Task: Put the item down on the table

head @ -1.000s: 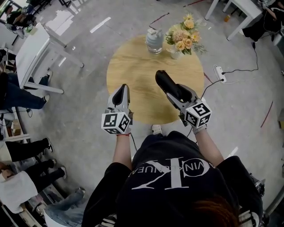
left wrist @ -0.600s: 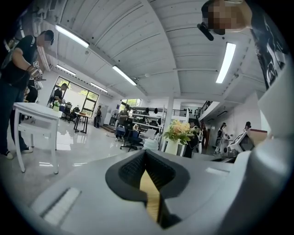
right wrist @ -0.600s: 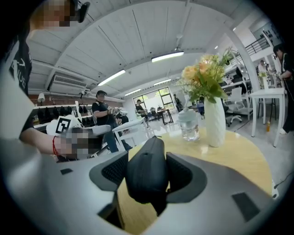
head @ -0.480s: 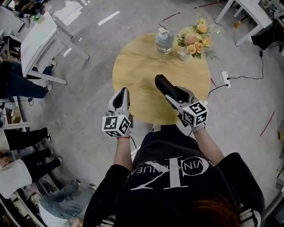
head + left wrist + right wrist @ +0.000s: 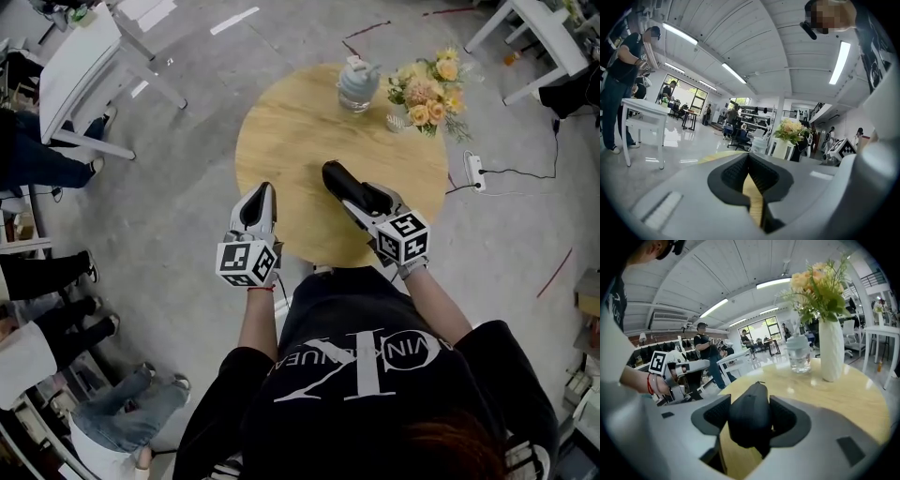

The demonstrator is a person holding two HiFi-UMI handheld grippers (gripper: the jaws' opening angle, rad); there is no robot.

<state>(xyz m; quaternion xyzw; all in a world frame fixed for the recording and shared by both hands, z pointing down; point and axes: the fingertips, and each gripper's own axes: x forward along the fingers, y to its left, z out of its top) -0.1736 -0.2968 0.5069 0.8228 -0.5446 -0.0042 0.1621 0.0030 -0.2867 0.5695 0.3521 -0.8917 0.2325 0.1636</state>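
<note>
My right gripper (image 5: 359, 195) is shut on a black rounded item (image 5: 336, 178) and holds it over the near part of the round wooden table (image 5: 300, 122). In the right gripper view the black item (image 5: 749, 416) fills the space between both pads, with the tabletop beneath it. I cannot tell whether the item touches the wood. My left gripper (image 5: 255, 197) hovers at the table's near left edge. It is shut with nothing in it, and only a thin slit shows between its pads (image 5: 733, 174).
At the table's far side stand a glass jar (image 5: 356, 84) and a white vase of flowers (image 5: 427, 89). A power strip (image 5: 475, 172) and cable lie on the floor to the right. A white table (image 5: 70, 80) and several people are at the left.
The right gripper with the black item has drifted slightly left and toward the table's near edge. The left gripper has barely moved. The head view has shifted a little.
</note>
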